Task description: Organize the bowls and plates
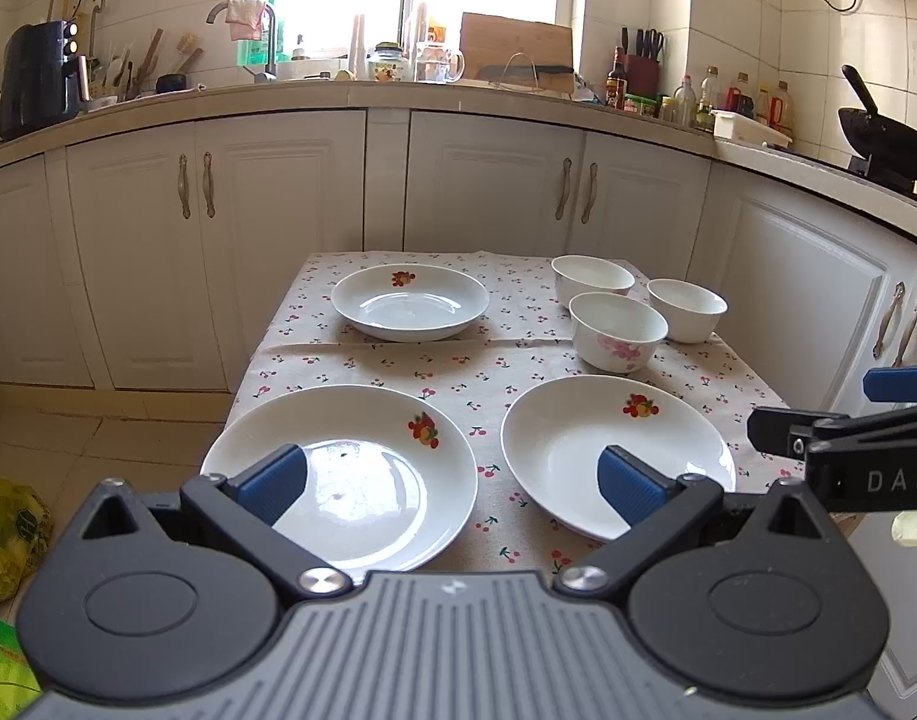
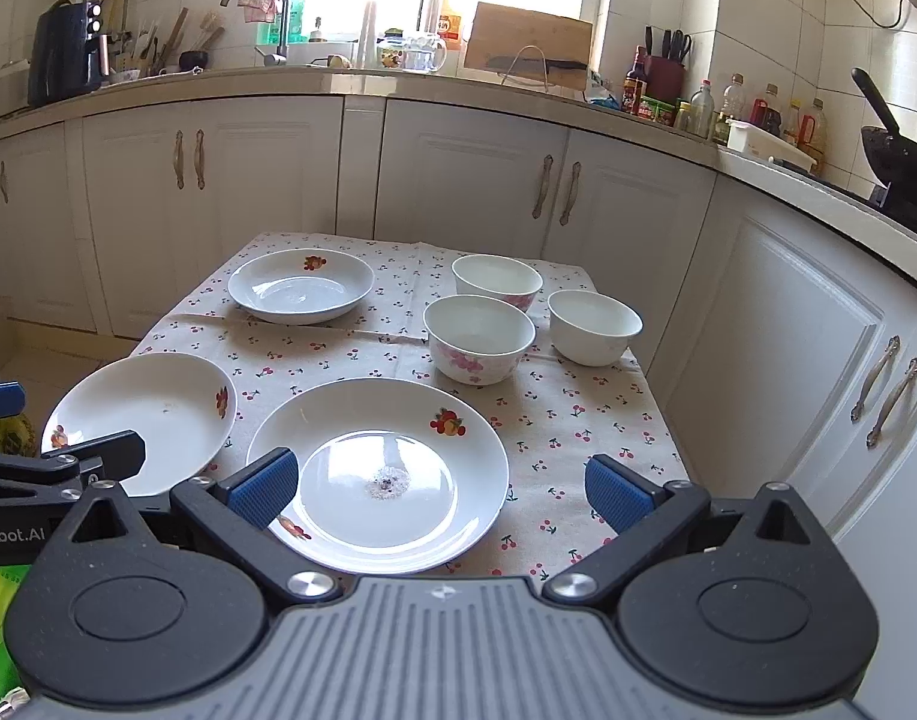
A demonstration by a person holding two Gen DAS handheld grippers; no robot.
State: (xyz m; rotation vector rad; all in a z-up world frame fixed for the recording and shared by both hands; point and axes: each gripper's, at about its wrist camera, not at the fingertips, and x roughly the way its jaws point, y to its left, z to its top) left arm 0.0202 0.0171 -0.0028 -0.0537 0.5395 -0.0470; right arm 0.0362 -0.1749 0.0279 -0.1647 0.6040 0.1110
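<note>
Three white plates with fruit prints lie on a cherry-print tablecloth: a near-left plate [image 1: 344,480] [image 2: 152,414], a near-right plate [image 1: 614,450] [image 2: 380,474] and a far plate [image 1: 410,300] [image 2: 302,285]. At the far right stand three white bowls: a flowered front bowl [image 1: 617,330] [image 2: 479,336], a back bowl [image 1: 590,276] [image 2: 497,279] and a right bowl [image 1: 686,306] [image 2: 593,324]. My left gripper [image 1: 452,480] is open above the near edge, between the two near plates. My right gripper [image 2: 440,489] is open over the near-right plate. Neither holds anything.
The tablecloth [image 1: 458,372] covers a small table bounded by white cabinets [image 1: 488,192] behind and at the right. The counter holds a faucet [image 1: 266,30], bottles [image 2: 728,108] and a black wok [image 1: 884,138]. Yellow and green bags [image 1: 8,528] lie on the floor at the left.
</note>
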